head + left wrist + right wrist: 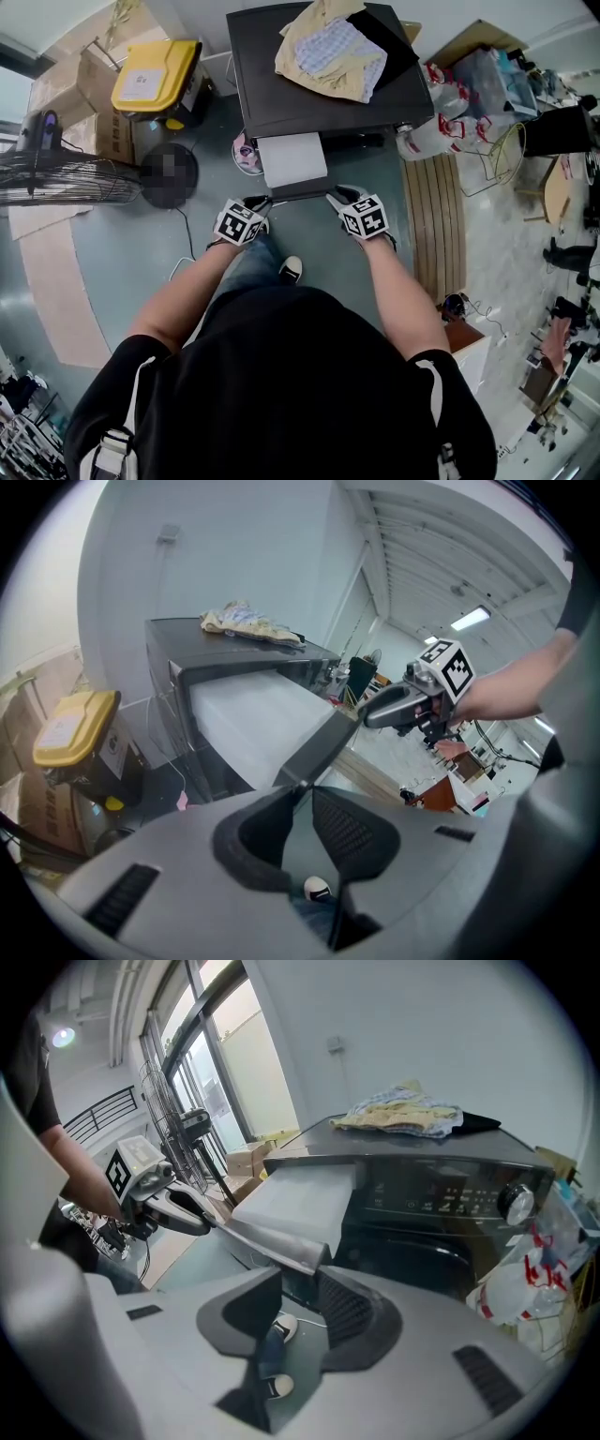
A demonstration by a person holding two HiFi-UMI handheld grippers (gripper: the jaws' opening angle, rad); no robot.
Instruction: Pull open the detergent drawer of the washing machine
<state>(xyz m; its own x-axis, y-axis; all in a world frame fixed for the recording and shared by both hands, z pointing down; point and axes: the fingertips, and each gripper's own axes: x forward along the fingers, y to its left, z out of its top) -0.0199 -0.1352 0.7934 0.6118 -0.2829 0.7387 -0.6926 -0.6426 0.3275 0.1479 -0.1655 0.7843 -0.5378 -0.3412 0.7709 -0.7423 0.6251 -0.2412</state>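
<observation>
Claw by claw, you hold the drawer at both ends. Your left claw [302, 794] is closed narrow on the left corner of the dark front panel [298, 193]. Your right claw [300, 1279] is pinched on the right corner of that same panel, with only the panel's tip between its pads.

Your detergent drawer [292, 161] stands well out of the washing machine [262, 89]. In the head view its white top shows as a long bare slab reaching from the machine's dark front toward you. The panel is at the near end, above the floor and above your shoe [291, 270]. A heap of clothes [330, 52] lies on the machine's lid, well apart from the drawer and not in your way.

So the main part of the task reads as done: the drawer is open. What is left looks small. None of these angles shows whether the drawer has reached its stop, so perhaps you give it a last bit of pull. Then you loosen both claws and draw them off the panel.
</observation>
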